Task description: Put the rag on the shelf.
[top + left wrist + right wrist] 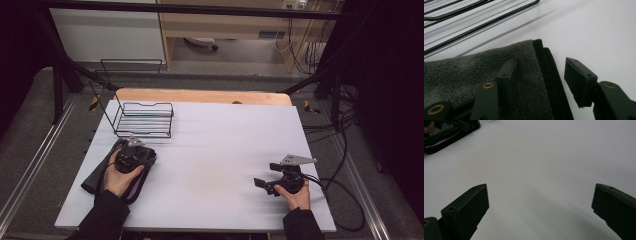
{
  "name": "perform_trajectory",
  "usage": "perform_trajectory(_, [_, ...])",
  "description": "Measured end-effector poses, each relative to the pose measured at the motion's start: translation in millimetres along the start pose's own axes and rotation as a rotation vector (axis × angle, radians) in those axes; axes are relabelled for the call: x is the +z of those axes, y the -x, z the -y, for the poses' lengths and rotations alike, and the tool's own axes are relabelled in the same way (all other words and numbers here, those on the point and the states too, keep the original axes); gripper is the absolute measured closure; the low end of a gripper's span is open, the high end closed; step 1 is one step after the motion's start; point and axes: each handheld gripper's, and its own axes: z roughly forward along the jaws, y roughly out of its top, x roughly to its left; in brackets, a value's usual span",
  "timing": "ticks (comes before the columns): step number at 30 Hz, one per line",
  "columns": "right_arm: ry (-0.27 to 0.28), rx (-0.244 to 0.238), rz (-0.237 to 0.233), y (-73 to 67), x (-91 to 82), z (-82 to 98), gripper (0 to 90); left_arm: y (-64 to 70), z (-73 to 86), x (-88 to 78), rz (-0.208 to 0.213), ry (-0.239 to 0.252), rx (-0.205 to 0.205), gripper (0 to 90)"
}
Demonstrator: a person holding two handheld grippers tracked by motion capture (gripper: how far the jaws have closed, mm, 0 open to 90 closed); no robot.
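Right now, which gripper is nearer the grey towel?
Left. The left gripper is over the grey towel, its jaws straddling the towel's dark hemmed edge, not yet pressed shut. The right gripper sits far across the white table, jaws open over bare surface.

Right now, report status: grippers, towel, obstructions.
Left gripper open, jaws astride towel edge, no pinch yet. Right gripper open over bare table. Wire rack beyond towel, apart.

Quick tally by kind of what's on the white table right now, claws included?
Grey folded cloth: 1
Black wire rack: 1
Claws: 2, left claw astride the cloth's dark edge, right claw over bare table
Total: 4
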Motion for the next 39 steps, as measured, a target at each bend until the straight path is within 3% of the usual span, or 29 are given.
perform_trajectory(6, [0.000,0.003,-0.001,-0.6,0.5,0.1,1.8,4.4,-1.5,5.8,-0.059,-0.014,0.015,50.0])
perform_trajectory(7, [0.000,0.003,-0.001,-0.7,0.4,0.1,1.8,10.7,-2.4,8.4,-0.110,-0.025,0.048,50.5])
perform_trajectory(8, [0.000,0.002,-0.001,-0.6,0.2,0.2,1.8,10.7,-2.4,8.4,-0.110,-0.025,0.048,51.6])
perform_trajectory(9, [-0.001,0.001,-0.001,-0.6,0.0,0.1,1.8,15.6,-2.9,10.2,-0.151,-0.037,0.083,53.3])
perform_trajectory(16, [0.000,0.002,-0.002,-0.7,0.0,0.2,1.8,12.2,-3.4,8.8,-0.166,-0.039,0.066,66.9])
perform_trajectory(19, [-0.001,0.001,-0.003,-0.6,0.0,0.1,1.9,7.8,-2.8,7.5,-0.148,-0.025,0.046,71.3])
perform_trajectory(21, [-0.001,0.001,-0.003,-0.6,0.0,0.1,1.9,2.2,-1.8,5.2,-0.112,-0.013,0.015,73.1])
perform_trajectory(26, [-0.001,0.002,-0.004,-0.6,0.4,0.2,2.0,-3.5,0.5,0.3,-0.068,0.021,-0.007,76.2])
perform_trajectory(33, [-0.002,0.002,-0.005,-0.6,0.3,0.1,2.1,-0.5,0.2,-15.1,0.010,0.061,0.010,77.1])
perform_trajectory(39, [-0.004,0.005,-0.007,-0.9,0.6,0.2,2.3,17.6,-1.6,-26.3,0.080,0.069,0.037,77.1])
